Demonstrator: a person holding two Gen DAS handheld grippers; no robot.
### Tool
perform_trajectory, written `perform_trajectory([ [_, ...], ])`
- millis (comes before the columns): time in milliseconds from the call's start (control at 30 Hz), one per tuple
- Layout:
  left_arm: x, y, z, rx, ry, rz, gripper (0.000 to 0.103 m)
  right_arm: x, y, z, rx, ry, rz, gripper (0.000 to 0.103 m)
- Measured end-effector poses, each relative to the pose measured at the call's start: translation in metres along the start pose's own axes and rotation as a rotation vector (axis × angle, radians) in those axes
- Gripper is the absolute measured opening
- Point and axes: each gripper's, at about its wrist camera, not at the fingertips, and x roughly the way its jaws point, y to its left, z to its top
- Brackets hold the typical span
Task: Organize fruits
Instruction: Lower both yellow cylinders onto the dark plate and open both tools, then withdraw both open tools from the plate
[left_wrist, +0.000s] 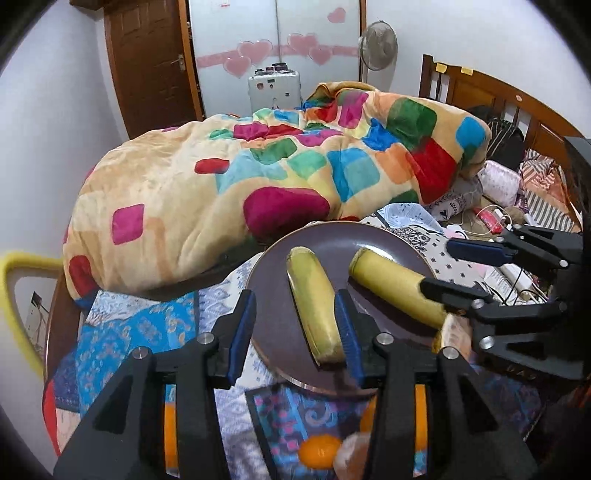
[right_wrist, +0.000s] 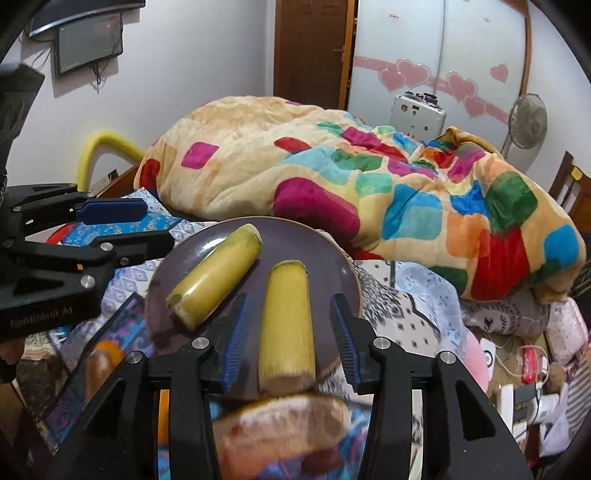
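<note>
Two yellow banana pieces lay side by side on a dark brown plate (right_wrist: 332, 254) that sat on the bed's patterned sheet (left_wrist: 122, 332). The left banana piece (left_wrist: 314, 306) lay at the plate's six o'clock; the right banana piece (right_wrist: 286, 325) lay toward four o'clock. The left hand-held gripper (left_wrist: 295, 332) stood open, its right finger beside the left piece. The right hand-held gripper (right_wrist: 291, 339) stood open astride the right piece, pads clear. A multicoloured quilt (left_wrist: 258, 166) was heaped at twelve o'clock.

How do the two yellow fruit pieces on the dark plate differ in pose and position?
The left piece lies slanted, outside the right tongs. The right piece points straight away, between their open fingers, its near end reaching past the plate rim. Both are yellow, with cut ends.
</note>
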Motion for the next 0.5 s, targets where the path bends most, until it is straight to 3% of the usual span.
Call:
perform_trajectory([
  [233,-0.029,0.012,-0.029,-0.027,-0.005,0.009,0.056,-0.023,0.001,-0.026,0.035,0.0,-0.013,0.048],
  [500,-0.04,0.033,-0.075,-0.085,0.058,0.026,0.057,-0.023,0.006,-0.06,0.069,0.049,-0.004,0.05],
])
